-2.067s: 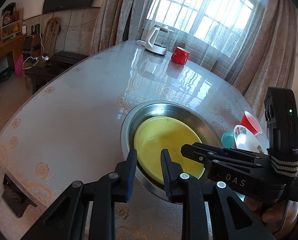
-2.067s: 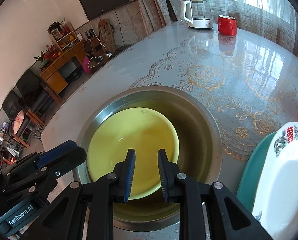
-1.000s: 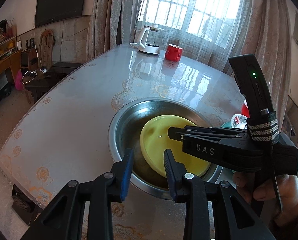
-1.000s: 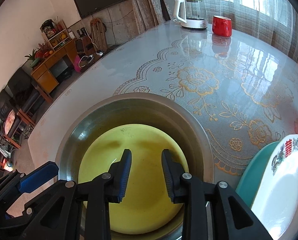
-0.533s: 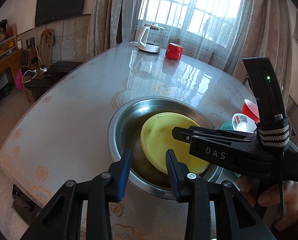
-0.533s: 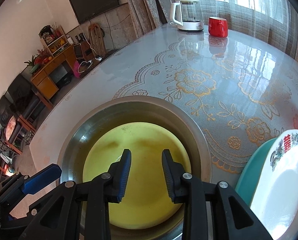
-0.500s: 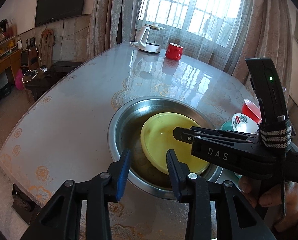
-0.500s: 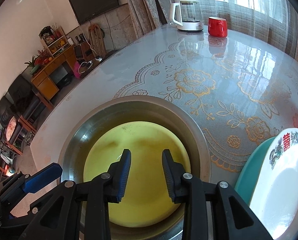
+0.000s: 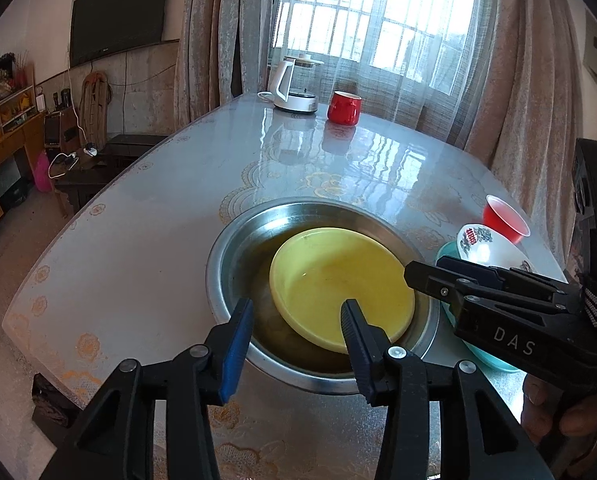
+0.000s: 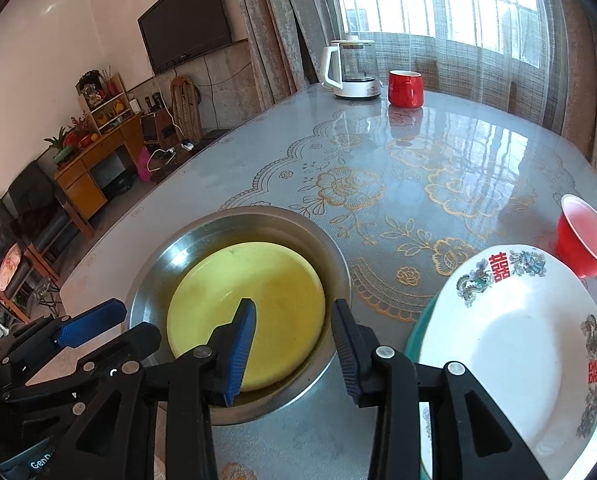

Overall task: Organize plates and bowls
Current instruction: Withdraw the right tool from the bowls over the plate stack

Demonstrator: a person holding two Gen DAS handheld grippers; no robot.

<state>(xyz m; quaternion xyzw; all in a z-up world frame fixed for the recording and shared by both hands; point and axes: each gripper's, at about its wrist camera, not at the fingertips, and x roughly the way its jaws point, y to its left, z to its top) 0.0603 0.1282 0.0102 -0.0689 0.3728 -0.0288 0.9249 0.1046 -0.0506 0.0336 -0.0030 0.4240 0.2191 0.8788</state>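
Note:
A yellow plate [image 9: 338,284] lies in a steel basin [image 9: 234,256] holding some liquid; both also show in the right wrist view, plate [image 10: 258,296] and basin [image 10: 234,228]. A white patterned plate [image 10: 514,344] rests on a teal plate [image 10: 416,332] to the basin's right, also visible in the left wrist view [image 9: 486,246]. My left gripper [image 9: 296,312] is open and empty over the basin's near rim. My right gripper [image 10: 294,316] is open and empty above the basin's right rim, between the yellow plate and the white plate.
A red plastic cup [image 10: 586,244] stands behind the white plate. A red mug [image 10: 405,89] and a white kettle [image 10: 352,68] stand at the table's far end. The table's left edge [image 9: 98,208] drops to the floor.
Both grippers have opened wider. The right gripper has drawn back and to the right, away from over the yellow plate toward the white plate. The yellow plate stays in the basin.

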